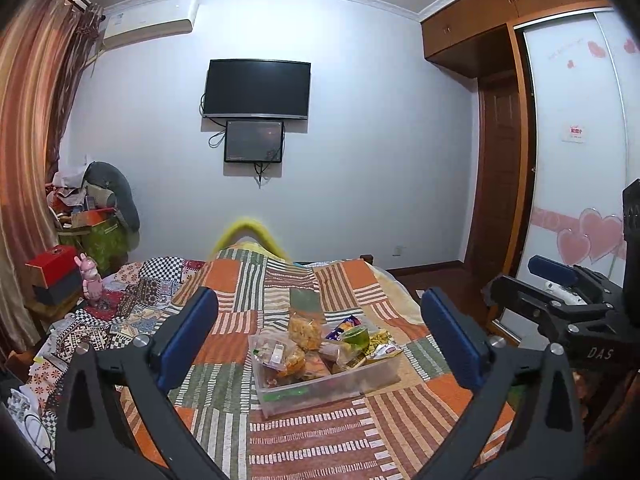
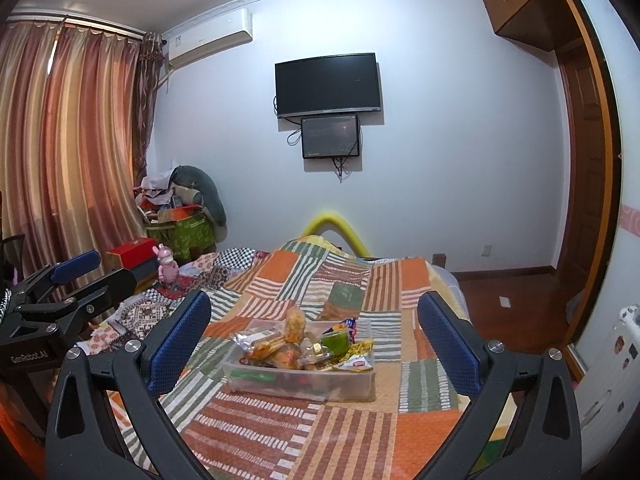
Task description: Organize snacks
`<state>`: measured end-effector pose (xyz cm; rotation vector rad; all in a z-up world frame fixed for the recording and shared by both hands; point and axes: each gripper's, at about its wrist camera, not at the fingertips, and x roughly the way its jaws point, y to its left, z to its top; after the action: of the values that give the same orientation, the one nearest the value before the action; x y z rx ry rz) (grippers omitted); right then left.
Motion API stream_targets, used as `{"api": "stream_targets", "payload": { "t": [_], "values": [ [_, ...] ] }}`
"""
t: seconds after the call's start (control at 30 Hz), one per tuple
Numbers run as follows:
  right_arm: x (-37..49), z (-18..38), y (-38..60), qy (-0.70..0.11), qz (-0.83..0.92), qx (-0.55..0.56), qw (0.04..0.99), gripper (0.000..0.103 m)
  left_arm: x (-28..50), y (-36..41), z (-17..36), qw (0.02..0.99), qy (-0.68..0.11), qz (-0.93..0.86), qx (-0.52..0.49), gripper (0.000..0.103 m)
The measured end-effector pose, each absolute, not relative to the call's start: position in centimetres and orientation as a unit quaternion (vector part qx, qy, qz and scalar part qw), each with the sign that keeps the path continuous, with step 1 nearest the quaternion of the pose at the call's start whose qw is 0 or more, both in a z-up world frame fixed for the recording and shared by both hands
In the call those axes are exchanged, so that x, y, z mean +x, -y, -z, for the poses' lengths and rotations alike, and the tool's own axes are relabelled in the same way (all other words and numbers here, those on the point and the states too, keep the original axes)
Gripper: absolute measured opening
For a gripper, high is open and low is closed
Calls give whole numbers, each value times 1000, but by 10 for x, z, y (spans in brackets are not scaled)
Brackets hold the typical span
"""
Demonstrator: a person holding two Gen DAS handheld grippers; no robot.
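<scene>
A clear plastic bin (image 1: 372,376) sits on the patchwork quilt, filled with several snack packets, among them an orange chip bag (image 1: 305,331) and a green jelly cup (image 1: 356,336). It also shows in the right wrist view (image 2: 360,384) with the chip bag (image 2: 295,325) and the green cup (image 2: 335,340). My left gripper (image 1: 320,340) is open and empty, held above the quilt short of the bin. My right gripper (image 2: 316,340) is open and empty, also short of the bin. The right gripper appears at the right edge of the left wrist view (image 1: 560,292), and the left gripper at the left edge of the right wrist view (image 2: 68,284).
The bed's quilt (image 1: 320,440) fills the foreground. A pink toy figure (image 1: 91,278), a red box (image 1: 52,266) and piled clutter (image 1: 96,216) stand at the left by the curtains. A wardrobe (image 1: 576,152) and door stand at the right. A TV (image 1: 257,88) hangs on the far wall.
</scene>
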<state>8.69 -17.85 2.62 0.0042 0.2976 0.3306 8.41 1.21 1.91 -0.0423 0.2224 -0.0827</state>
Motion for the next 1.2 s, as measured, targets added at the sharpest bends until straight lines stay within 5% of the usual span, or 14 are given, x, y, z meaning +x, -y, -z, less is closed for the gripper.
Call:
{"api": "stream_targets", "payload": {
  "t": [1.2],
  "values": [
    [84, -28, 181, -138, -163, 10, 977, 103, 83, -10, -21, 992, -109, 61, -28, 103]
  ]
}}
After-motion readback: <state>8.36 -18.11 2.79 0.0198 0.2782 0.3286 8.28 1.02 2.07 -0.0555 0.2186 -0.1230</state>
